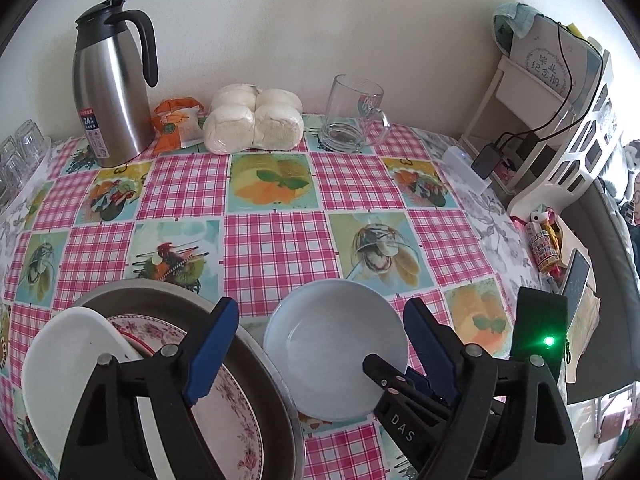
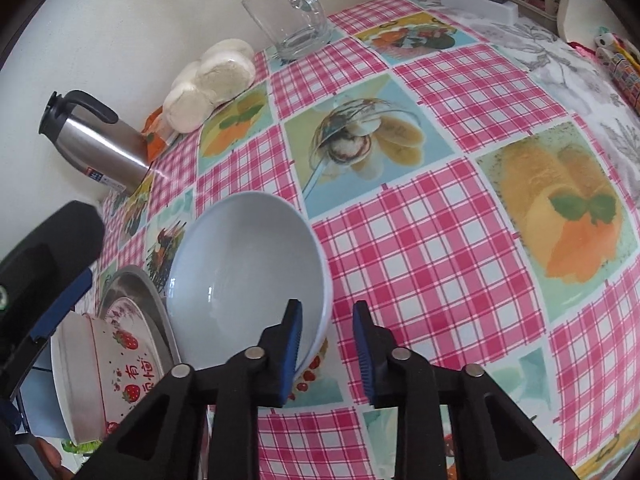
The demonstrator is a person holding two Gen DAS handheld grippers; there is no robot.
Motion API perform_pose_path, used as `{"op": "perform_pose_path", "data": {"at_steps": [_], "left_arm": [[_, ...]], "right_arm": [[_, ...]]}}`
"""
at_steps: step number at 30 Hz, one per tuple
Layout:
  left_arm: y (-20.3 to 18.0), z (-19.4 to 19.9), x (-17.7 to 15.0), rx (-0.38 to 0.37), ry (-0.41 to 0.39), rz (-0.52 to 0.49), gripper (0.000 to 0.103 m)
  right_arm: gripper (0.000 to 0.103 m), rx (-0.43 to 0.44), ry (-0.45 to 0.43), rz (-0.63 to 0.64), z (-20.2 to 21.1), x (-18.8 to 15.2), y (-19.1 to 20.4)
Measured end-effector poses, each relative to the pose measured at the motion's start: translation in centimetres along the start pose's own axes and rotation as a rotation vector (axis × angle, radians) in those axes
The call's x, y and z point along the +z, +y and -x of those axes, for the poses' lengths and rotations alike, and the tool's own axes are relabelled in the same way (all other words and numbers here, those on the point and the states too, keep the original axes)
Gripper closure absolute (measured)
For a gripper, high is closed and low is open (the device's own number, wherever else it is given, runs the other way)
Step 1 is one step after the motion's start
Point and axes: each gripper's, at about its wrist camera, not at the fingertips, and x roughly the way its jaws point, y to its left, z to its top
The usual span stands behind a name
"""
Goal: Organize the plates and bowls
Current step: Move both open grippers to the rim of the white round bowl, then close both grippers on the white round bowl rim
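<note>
Pale blue ceramic bowl: rim between right gripper pads, narrow gap; left gripper wide, empty.

Legible markings: "24" on the label of the steel flask, at ten o'clock on the tabletop; "DAS" in white letters on the black tongs part, at five o'clock; Chinese characters "毕业纪念" on the white box, at two o'clock; red characters beside strawberries on the bowl, at eight o'clock.
</note>
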Motion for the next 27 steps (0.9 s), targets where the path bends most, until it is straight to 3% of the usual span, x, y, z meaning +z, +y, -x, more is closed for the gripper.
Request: {"op": "perform_pose_path", "data": {"at_steps": [1, 10, 16, 24, 27], "left_arm": [[0.0, -0.1, 0.0, 0.000, 0.002, 0.000, 0.018], [-0.5, -1.0, -0.5, 0.019, 0.026, -0.032, 0.022], [-1.3, -1.4, -0.8, 0.066, 0.028, -0.079, 0.024], [-3.3, -1.2, -1.2, 0.057, 0.030, -0.156, 0.029], [-3.7, -2.3, -1.7, 0.055, 0.064, -0.163, 0.041]], "right_arm": [[0.088, 0.001, -0.004, 0.006, 0.1, 0.0, 0.1], [0.096, -0.034, -0.018, 0.000, 0.6, 0.2, -1.1], [0.097, -0.049, -0.032, -0.020, 1.2, 0.5, -2.8], [0.097, -0.034, -0.038, -0.082, 1.9, 0.7, -5.1], [0.097, -0.025, -0.033, -0.094, 1.9, 0.7, -5.5]]}}
